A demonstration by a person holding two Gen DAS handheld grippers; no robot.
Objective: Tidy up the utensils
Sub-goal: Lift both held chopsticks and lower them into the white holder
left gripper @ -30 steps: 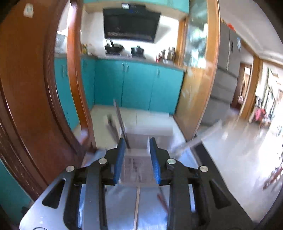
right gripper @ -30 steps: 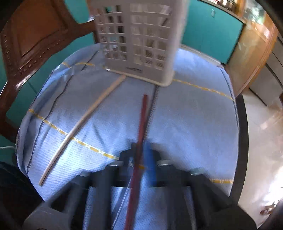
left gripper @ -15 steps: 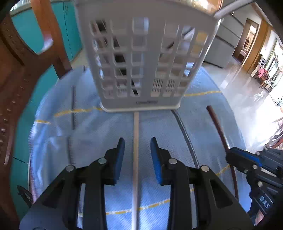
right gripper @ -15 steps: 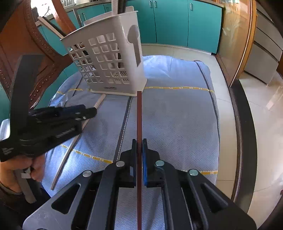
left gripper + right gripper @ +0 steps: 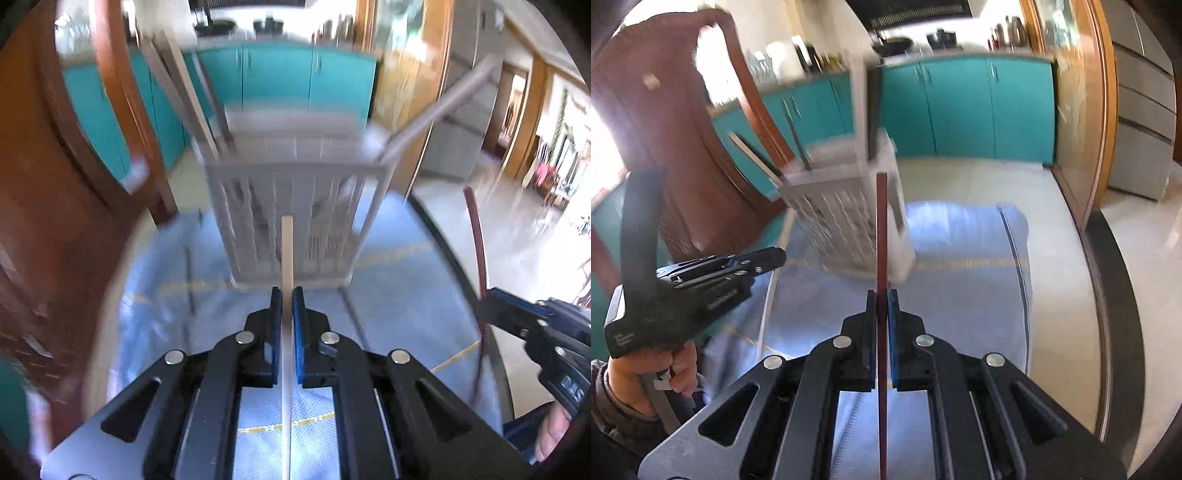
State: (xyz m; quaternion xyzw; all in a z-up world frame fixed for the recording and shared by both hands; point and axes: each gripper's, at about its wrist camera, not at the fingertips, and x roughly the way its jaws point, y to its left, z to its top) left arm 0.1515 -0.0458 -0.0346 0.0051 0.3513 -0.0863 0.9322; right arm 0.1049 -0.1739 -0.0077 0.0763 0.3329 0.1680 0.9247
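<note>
My left hand-held gripper (image 5: 287, 308) pinches a pale chopstick (image 5: 287, 251), its tip at twelve o'clock against the white basket (image 5: 295, 206) on the blue-clothed surface (image 5: 399, 280); my right hand-held gripper (image 5: 882, 308) pinches a red chopstick (image 5: 881, 236), pointing twelve o'clock at that basket

right gripper (image 5: 484, 312) body: white letters near the bottom right of the left wrist view, looks like "DAS", the rest cut off by the frame edge.
left gripper (image 5: 775, 257) side: a pale printed line, too blurred to read.
left gripper butt end: small pale print, too small to read.
basket (image 5: 295, 206): nothing legible, smeared by blur.
</note>
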